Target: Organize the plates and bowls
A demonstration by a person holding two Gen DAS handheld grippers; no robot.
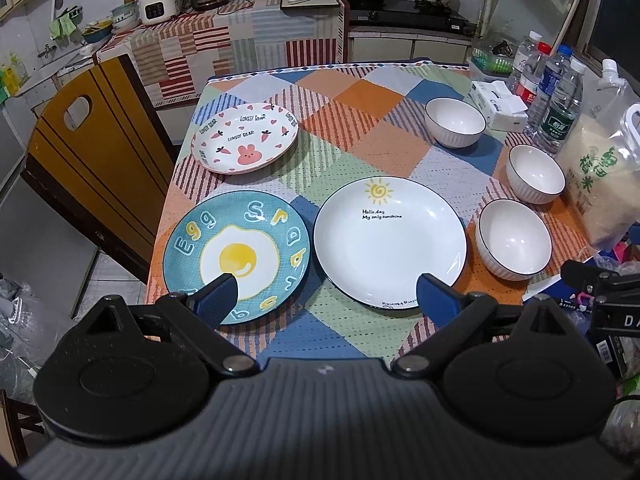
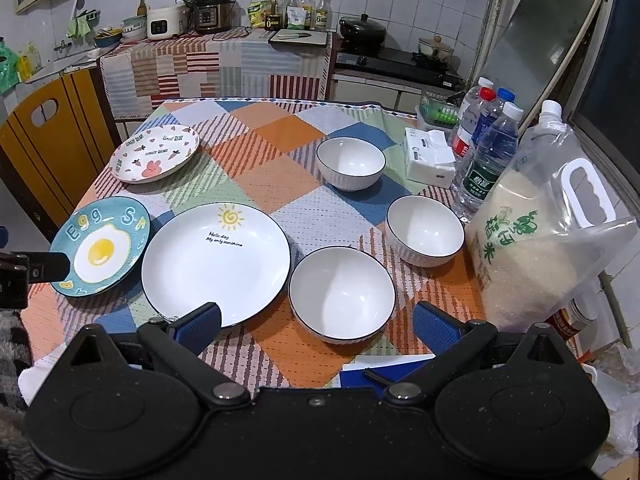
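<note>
Kitchen setting: a table under a patchwork checked cloth (image 2: 280, 140) carries all items. Three plates occupy its left half: pink rabbit-print ceramic plate (image 1: 245, 137) at the far side, teal fried-egg plate (image 1: 236, 256) near, large white sun-motif plate (image 1: 390, 242) just beside it. Three white ribbed bowls with dark rims (image 2: 342, 294) (image 2: 425, 229) (image 2: 351, 163) stand apart on the right half, none stacked. Clear rice bag (image 2: 536, 240) and water bottles (image 2: 486, 160) line the right edge. Left gripper (image 1: 326, 300) and right gripper (image 2: 316, 324) hover at the near edge, fingers spread wide, holding nothing.
</note>
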